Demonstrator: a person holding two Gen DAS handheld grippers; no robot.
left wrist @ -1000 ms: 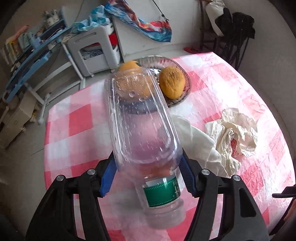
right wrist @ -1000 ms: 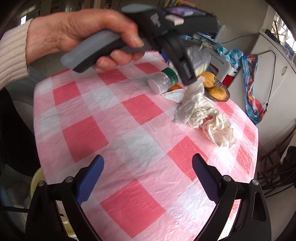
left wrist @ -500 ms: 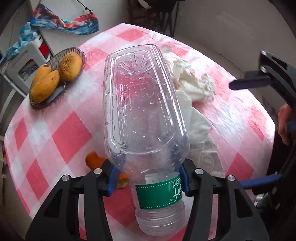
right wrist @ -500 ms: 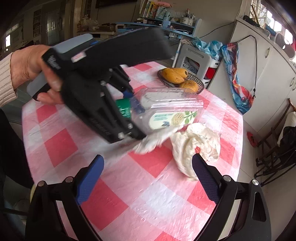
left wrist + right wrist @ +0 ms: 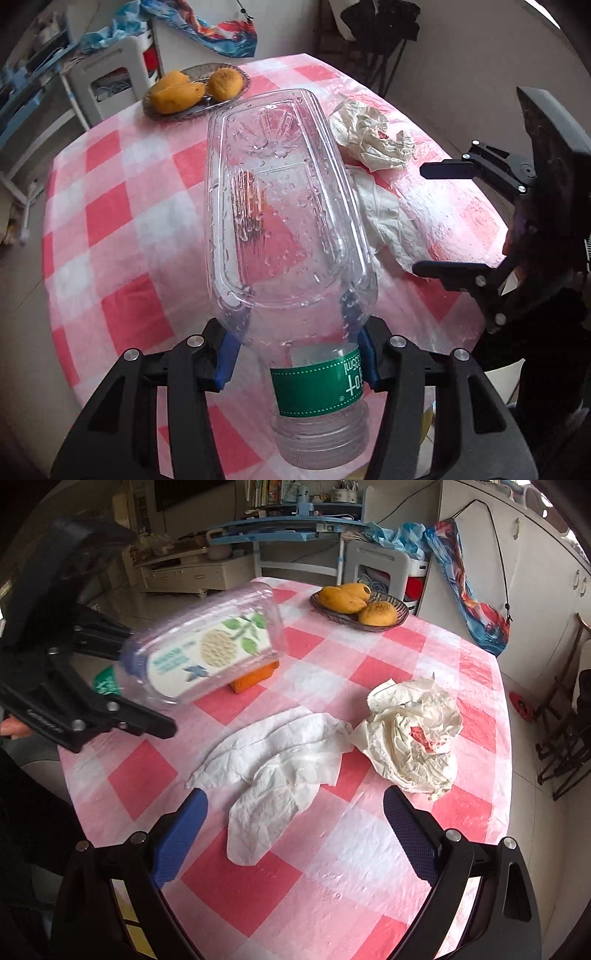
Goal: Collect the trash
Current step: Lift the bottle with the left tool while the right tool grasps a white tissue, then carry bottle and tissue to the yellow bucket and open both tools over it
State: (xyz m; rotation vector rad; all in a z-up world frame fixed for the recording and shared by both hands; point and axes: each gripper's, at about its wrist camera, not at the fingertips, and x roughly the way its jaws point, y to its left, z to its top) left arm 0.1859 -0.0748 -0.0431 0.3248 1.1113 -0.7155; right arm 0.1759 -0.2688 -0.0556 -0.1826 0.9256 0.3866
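My left gripper [image 5: 297,354] is shut on an empty clear plastic bottle [image 5: 284,221] with a green neck band, held in the air above the table; the bottle also shows in the right wrist view [image 5: 207,650]. My right gripper [image 5: 295,830] is open and empty, just above a white tissue [image 5: 280,760] lying flat on the cloth. A crumpled paper wrapper [image 5: 413,734] with a red stain lies to the right of the tissue. An orange peel piece [image 5: 255,677] lies under the bottle. The right gripper also shows in the left wrist view [image 5: 447,218].
The round table [image 5: 369,849] has a pink-and-white checked cloth. A glass dish with mangoes [image 5: 358,603] stands at the far side. A white stool [image 5: 376,568], blue shelving and white cabinets stand beyond the table. Something yellow [image 5: 129,919] shows on the floor below the near edge.
My left gripper carried the bottle left and toward the near edge of the table. My right gripper moved forward over the tissue, which now lies uncovered.
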